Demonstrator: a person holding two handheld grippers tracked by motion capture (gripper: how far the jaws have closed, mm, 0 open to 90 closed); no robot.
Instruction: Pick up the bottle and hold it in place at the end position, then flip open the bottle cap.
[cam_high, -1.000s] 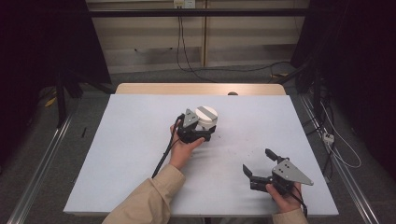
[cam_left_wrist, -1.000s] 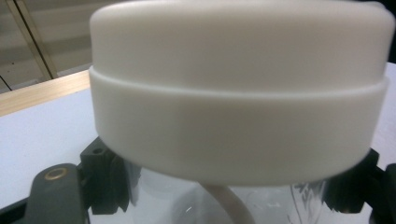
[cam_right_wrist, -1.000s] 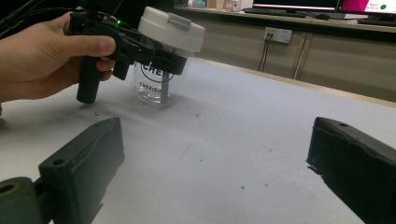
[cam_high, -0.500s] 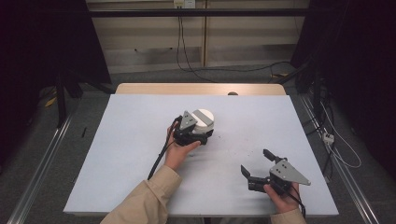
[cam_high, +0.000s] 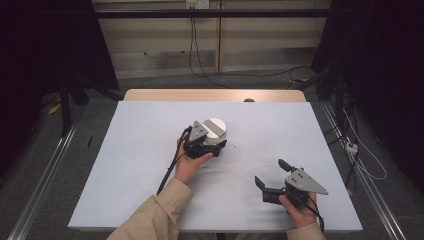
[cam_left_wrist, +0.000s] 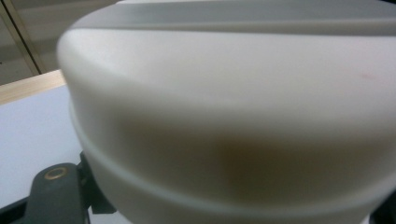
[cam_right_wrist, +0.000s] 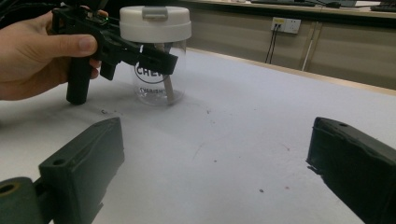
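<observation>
Near edge, R side: right gripper (cam_high: 270, 176) rests low on the white worktop (cam_high: 125, 165), fingers (cam_right_wrist: 84, 163) spread wide apart, nothing between them, pointing left-and-far toward the jar. Well apart from it.

Mid-worktop, slightly left of centre: left gripper (cam_high: 212, 145) held in the person's left hand (cam_high: 190, 165). Fingers (cam_right_wrist: 152, 58) clamped on a clear plastic jar (cam_right_wrist: 156, 79) w/ white screw lid (cam_high: 215, 129); in the right gripper view the black fingers cross the jar just under the lid, i.e. at the neck/upper wall. The left gripper view has the lid (cam_left_wrist: 224, 116) pressed right up to the lens, blurred. Jar base looks down on the worktop, upright, black lettering on the wall; a thin grey piece inside, can't ID.

Step in hand (judged): left steadies the jar so right can come in for the lid. To do well:
- keep left grip firm, low on the neck, clear of the lid skirt so the lid can turn
- keep jar upright, base flat on the worktop
- bring right in level w/ the lid, fingers either side of the rim, before closing
- approach from the near-right, away from the left hand's thumb.

Far: wooden worktop edge (cam_high: 215, 95), wall w/ cables (cam_high: 192, 45) beyond.
</observation>
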